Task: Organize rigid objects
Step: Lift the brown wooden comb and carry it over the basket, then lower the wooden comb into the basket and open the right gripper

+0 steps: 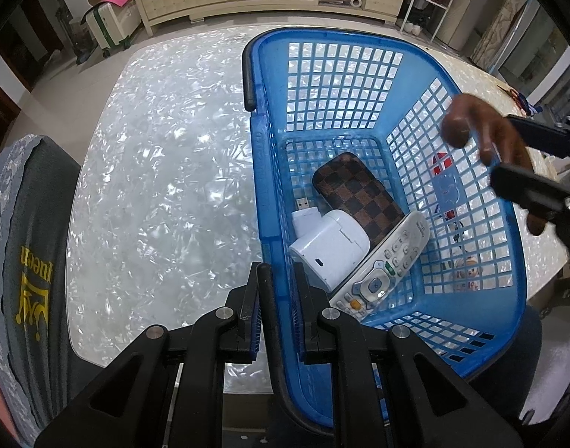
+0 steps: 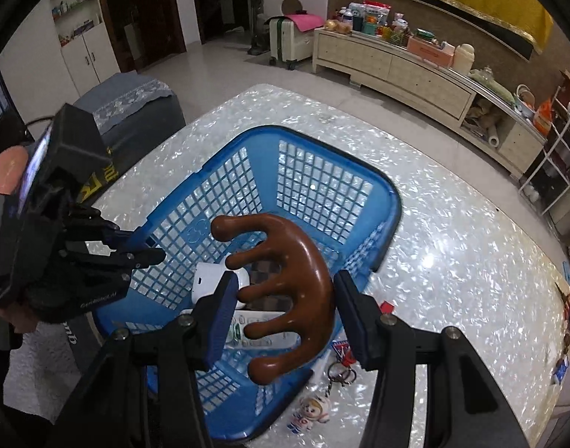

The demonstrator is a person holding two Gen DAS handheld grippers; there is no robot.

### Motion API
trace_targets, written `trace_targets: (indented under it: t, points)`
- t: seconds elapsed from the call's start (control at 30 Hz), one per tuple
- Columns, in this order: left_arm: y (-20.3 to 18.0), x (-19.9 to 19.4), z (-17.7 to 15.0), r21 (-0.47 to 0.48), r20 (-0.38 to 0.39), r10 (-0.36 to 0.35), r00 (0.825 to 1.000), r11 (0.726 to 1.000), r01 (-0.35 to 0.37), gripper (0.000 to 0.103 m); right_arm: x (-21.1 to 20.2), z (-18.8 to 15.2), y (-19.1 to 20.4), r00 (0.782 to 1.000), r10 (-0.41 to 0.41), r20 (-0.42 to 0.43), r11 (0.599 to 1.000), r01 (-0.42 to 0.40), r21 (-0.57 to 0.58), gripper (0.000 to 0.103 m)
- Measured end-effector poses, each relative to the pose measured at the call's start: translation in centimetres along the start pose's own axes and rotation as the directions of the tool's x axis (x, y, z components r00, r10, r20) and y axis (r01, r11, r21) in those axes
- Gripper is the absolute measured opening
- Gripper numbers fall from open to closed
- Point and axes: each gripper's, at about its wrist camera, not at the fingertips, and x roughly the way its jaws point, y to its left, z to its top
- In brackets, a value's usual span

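Right wrist view showed the right gripper (image 2: 285,306) clenched on a glossy brown wooden massager with rounded prongs (image 2: 285,291), one blue pad against a prong tip on the left and the other against its curved back on the right. That massager hung above the blue plastic lattice basket (image 2: 311,186), which stood on the pearly white tabletop (image 2: 453,242) at the frame's centre. Below it in the basket lay a white box-shaped charger (image 1: 329,246), a white remote control with grey buttons (image 1: 382,272) and a brown checkered case (image 1: 359,194); from the right wrist camera the massager covered most of these.

In the left wrist view, the left gripper (image 1: 277,317) sat at bottom centre, its jaws closed on the basket's near rim. At the right edge of that frame the massager's prongs appeared blurred and partly cut off.

A small astronaut figurine keychain (image 2: 307,414) lay on the table just beside the basket, at lower centre of the right wrist view; through the lattice it was hard to make out.
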Motion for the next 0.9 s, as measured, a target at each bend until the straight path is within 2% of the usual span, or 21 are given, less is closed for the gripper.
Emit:
trace_targets:
  t: [0.3,0.9]
  points:
    - [0.0,0.0,0.0,-0.001,-0.003,-0.003,1.000,1.000,0.003,0.016,3.1,0.3,1.5,0.999,-0.027,-0.031,0.999,0.025,-0.041,0.050]
    - [0.1,0.1,0.0,0.004,-0.011,-0.005,1.000,1.000,0.005,0.016,6.4,-0.1,1.7,0.998,0.008,-0.068,1.000,-0.009,-0.022,0.051]
